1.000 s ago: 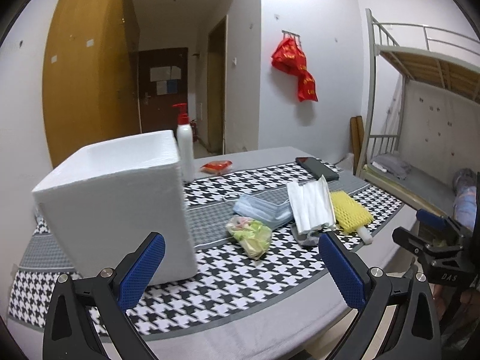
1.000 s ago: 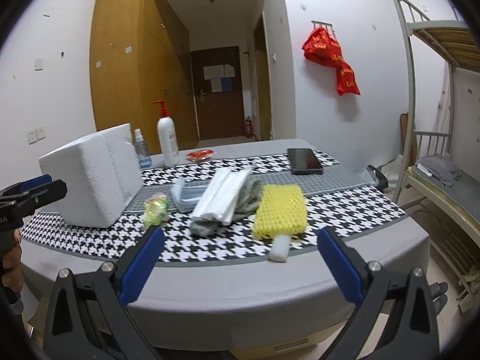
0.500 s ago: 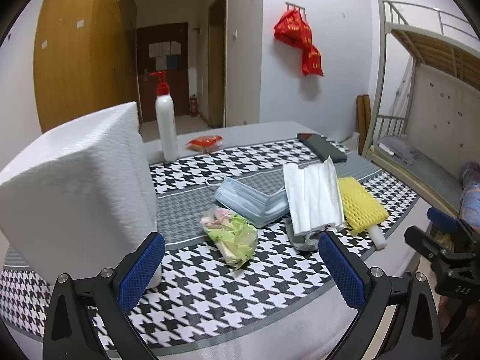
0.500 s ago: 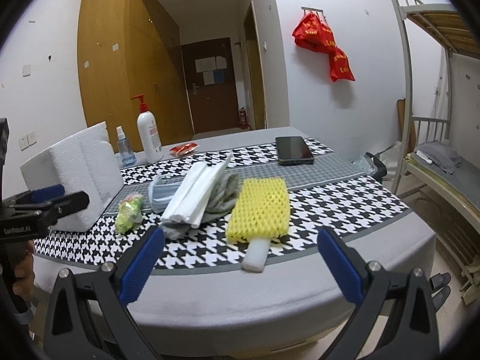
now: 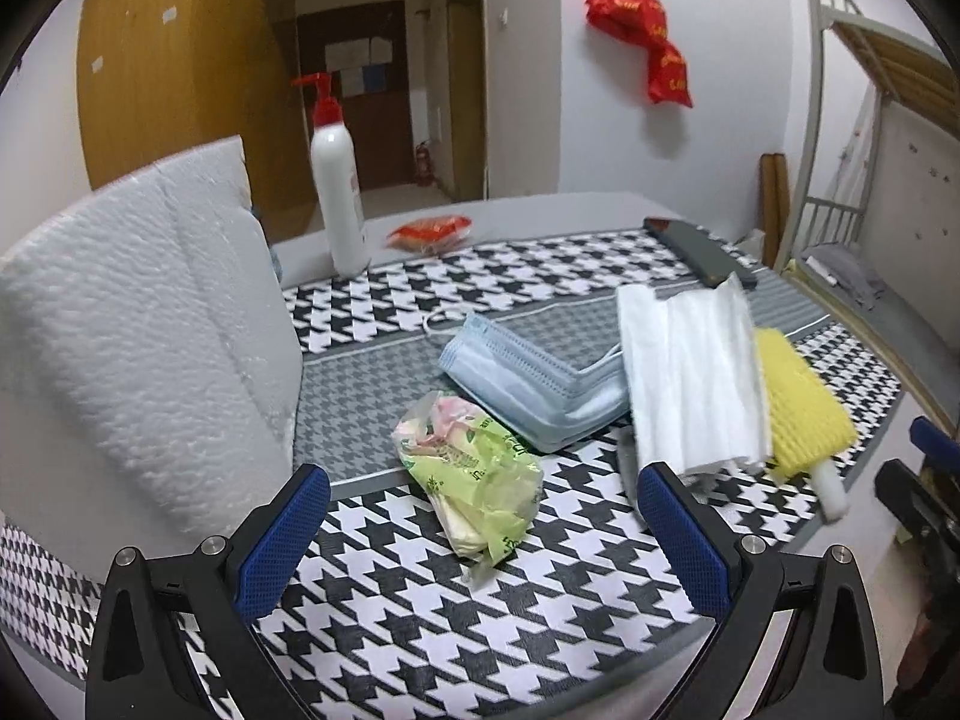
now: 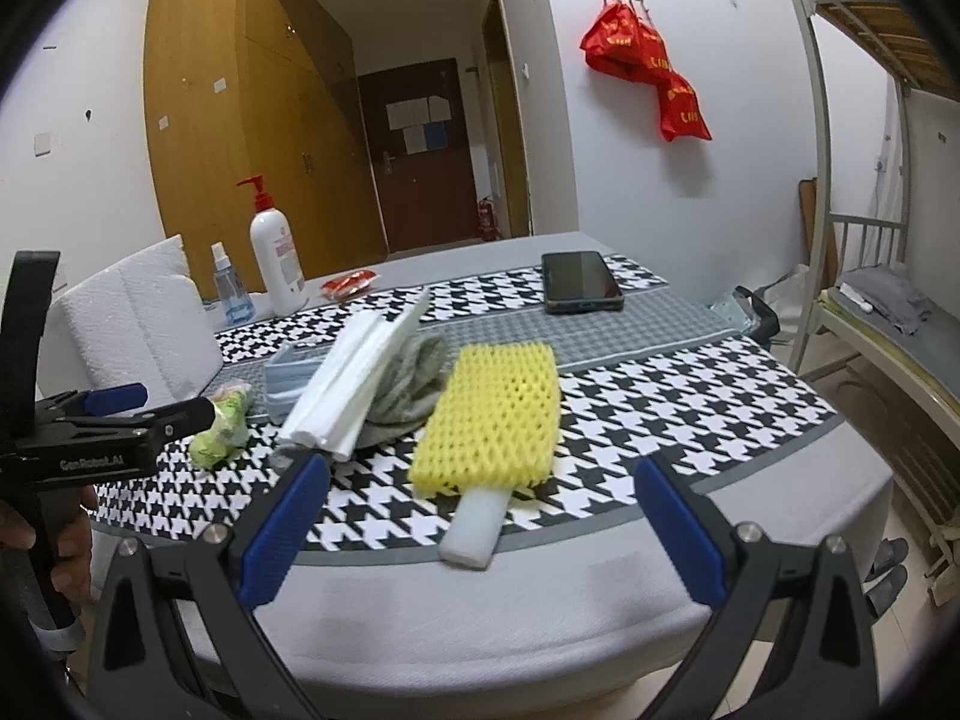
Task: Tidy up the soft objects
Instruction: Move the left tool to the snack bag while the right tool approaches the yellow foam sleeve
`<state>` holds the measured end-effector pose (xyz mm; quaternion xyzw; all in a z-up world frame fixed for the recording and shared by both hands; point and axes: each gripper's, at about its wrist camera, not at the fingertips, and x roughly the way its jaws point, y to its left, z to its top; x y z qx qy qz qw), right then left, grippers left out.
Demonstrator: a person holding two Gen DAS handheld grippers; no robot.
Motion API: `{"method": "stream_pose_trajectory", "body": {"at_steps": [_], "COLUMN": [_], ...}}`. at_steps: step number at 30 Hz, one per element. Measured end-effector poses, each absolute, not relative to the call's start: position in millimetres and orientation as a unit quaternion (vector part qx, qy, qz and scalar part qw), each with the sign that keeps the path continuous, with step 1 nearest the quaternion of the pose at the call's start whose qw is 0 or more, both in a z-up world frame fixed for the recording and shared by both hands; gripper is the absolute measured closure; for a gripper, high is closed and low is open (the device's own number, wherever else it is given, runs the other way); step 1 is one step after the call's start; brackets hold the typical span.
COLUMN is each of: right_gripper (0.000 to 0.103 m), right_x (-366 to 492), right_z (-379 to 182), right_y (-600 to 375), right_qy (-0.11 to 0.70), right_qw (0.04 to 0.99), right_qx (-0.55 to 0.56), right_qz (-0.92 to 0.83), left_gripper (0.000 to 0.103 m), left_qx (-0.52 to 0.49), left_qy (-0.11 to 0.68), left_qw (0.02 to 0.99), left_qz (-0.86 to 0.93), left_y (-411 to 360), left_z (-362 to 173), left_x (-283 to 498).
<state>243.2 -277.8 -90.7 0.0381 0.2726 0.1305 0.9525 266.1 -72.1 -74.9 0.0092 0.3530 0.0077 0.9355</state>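
The left claw (image 5: 480, 516) hangs wide open and empty just in front of the crumpled green tissue packet (image 5: 474, 474), which lies on the houndstooth cloth of the surface (image 5: 420, 630) between the white foam box (image 5: 138, 348) and the stack of blue face masks (image 5: 528, 384). The right claw (image 6: 480, 516) is open and empty too, held back off the near edge, facing the yellow foam net sleeve (image 6: 495, 420) with its white foam strip (image 6: 474, 525) poking out toward the edge. Beside the masks sit the folded white sheets (image 5: 690, 372), propped over a grey cloth (image 6: 408, 384). As I read it, the packet is the first pick, probably bound for the foam box. To do it well, the left claw should drop lower so both pads straddle the bulk of the packet rather than its loose plastic tail, which would slip or tear free. Close gently; the packet is thin and will crush. Lift straight up before swinging left, since the box wall stands close and the mask stack lies just behind, touching or nearly so. The right claw is best kept clear until the left has moved off. The pump bottle (image 5: 339, 192) and phone (image 6: 581, 282) stand well apart and need no care.
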Motion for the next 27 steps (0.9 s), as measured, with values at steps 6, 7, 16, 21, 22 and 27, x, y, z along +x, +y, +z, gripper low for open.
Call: {"method": "stream_pose_trajectory", "body": {"at_steps": [6, 7, 16, 21, 22, 27], "right_gripper": [0.0, 0.0, 0.0, 0.0, 0.0, 0.0], "right_x": [257, 259, 279, 286, 287, 297], "right_z": [-95, -95, -102, -104, -105, -108], "right_y": [-284, -285, -288, -289, -289, -285], "right_qy": [0.28, 0.281, 0.295, 0.3, 0.302, 0.314], "right_qw": [0.95, 0.95, 0.946, 0.945, 0.944, 0.94], "right_qx": [0.045, 0.045, 0.041, 0.036, 0.035, 0.03], "right_qz": [0.129, 0.129, 0.128, 0.129, 0.128, 0.128], "left_gripper": [0.003, 0.004, 0.021, 0.038, 0.041, 0.063], "left_qx": [0.007, 0.01, -0.005, -0.015, -0.018, -0.026], "left_qy": [0.363, 0.363, 0.408, 0.415, 0.422, 0.419], "left_qw": [0.931, 0.931, 0.912, 0.909, 0.906, 0.907], "left_qz": [0.026, 0.029, 0.032, 0.034, 0.029, 0.028], "left_y": [-70, -70, -67, -63, -62, -59], "left_z": [-81, -82, -101, -104, -106, -105], "left_x": [284, 286, 309, 308, 309, 306]}}
